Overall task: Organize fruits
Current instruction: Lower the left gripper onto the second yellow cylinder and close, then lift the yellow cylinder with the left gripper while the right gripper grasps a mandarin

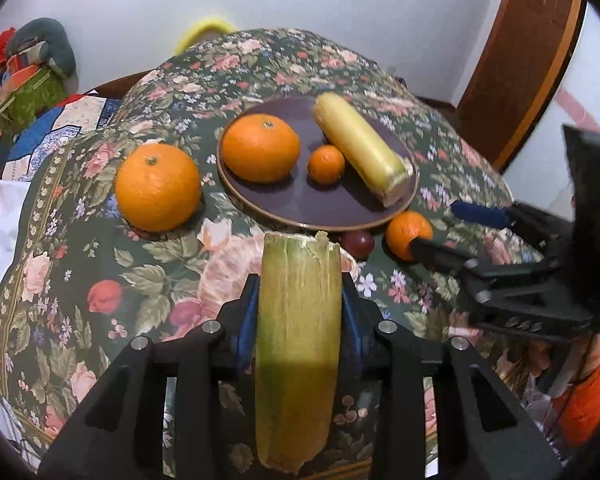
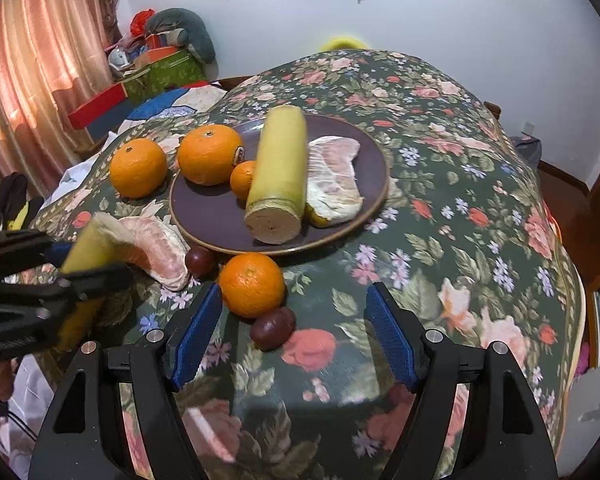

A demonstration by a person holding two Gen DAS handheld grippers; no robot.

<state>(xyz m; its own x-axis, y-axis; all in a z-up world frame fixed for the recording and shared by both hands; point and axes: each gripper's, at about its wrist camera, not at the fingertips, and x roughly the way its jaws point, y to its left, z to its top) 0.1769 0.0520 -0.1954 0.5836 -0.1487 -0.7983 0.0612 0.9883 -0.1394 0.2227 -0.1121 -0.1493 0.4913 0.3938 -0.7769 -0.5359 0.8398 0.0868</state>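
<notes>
Left wrist view shows my left gripper (image 1: 300, 316) closed on a long yellow-green pomelo wedge with thick rind (image 1: 298, 344), held lengthwise between the blue pads and raised above the floral tablecloth (image 1: 100, 288). I think the main danger is that the smooth rind slides out of the pads if I tilt the wedge, because the grip sits only on its middle part.

My right gripper (image 2: 294, 348) is wide open and holds nothing. It hovers low over the cloth, and a medium orange mandarin (image 2: 252, 284) and a dark red round fruit (image 2: 273, 328) lie just in front of its left finger. A careless forward push could roll both of them; the cloth falls away at the right, so I judge that a rolling fruit may leave the table there.

Farther on, a second dark red fruit (image 2: 199, 262) and a peeled pink pomelo piece (image 2: 156, 248) lie just beside the near rim of the dark purple round plate (image 2: 212, 216). This plate already carries a big orange (image 2: 209, 154), a small mandarin (image 2: 243, 178), a yellow rind-covered pomelo wedge (image 2: 278, 168) and a peeled white pomelo segment (image 2: 336, 176). Open room remains only at the near left part, so I judge that placing the held wedge may knock the small mandarin.

Another large orange (image 2: 138, 167) sits left of the plate, near the cloth edge.
</notes>
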